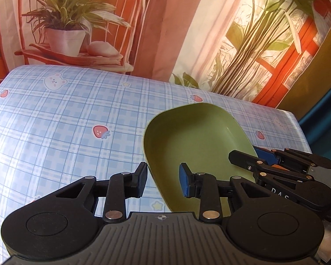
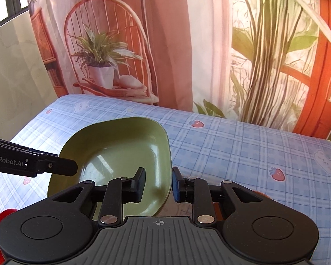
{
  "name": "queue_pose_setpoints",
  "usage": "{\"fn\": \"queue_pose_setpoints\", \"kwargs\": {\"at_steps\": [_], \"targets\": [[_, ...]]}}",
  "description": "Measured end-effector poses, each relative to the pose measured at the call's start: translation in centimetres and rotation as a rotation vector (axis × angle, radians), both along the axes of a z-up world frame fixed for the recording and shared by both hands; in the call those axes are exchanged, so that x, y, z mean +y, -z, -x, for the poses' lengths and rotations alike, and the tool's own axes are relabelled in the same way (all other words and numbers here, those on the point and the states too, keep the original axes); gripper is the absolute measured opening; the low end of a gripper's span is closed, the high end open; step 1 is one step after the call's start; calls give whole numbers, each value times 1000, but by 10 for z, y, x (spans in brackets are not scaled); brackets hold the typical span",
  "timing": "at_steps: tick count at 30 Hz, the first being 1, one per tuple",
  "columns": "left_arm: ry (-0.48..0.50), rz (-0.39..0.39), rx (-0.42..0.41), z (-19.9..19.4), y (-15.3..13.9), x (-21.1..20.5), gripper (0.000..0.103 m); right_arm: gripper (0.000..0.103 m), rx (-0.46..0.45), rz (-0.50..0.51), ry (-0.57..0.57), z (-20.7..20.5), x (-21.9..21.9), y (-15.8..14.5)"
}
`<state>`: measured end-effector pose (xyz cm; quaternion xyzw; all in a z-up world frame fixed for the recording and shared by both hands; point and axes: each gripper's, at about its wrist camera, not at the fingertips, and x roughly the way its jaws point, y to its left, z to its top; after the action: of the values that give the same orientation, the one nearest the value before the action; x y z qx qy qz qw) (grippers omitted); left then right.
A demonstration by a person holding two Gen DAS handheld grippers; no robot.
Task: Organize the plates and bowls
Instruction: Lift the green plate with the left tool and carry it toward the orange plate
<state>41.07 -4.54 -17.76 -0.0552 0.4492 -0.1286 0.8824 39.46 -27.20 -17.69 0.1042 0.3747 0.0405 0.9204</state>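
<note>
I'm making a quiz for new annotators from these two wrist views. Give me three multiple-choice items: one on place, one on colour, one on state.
1. Where is the right claw relative to the bowl?
A. straddling its right rim
B. above its centre
C. away from it

2. What colour is the bowl?
A. red
B. green
C. white

3. What state is the left claw in?
A. shut with nothing in it
B. out of view
C. open across the bowl's left rim

Answers: 1 A, one finger sits inside the bowl and one outside. 2 B, both views show it green. 3 C, a wide gap spans the rim.
</note>
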Motion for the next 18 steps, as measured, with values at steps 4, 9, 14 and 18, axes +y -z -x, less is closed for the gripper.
{"fn": "queue_pose_setpoints", "kwargs": {"at_steps": [4, 9, 14, 18], "targets": [[24, -3, -20, 12, -5, -10, 33, 23, -16, 1, 25, 24, -4, -11], [63, -18, -40, 23, -9, -24, 33, 23, -35, -17, 71, 55, -14, -22], [103, -26, -73, 35, -17, -42, 33, 23, -49, -31, 110, 84, -27, -28], [141, -25, -87, 42, -17, -57, 33, 23, -54, -39, 142, 104, -37, -28]]}}
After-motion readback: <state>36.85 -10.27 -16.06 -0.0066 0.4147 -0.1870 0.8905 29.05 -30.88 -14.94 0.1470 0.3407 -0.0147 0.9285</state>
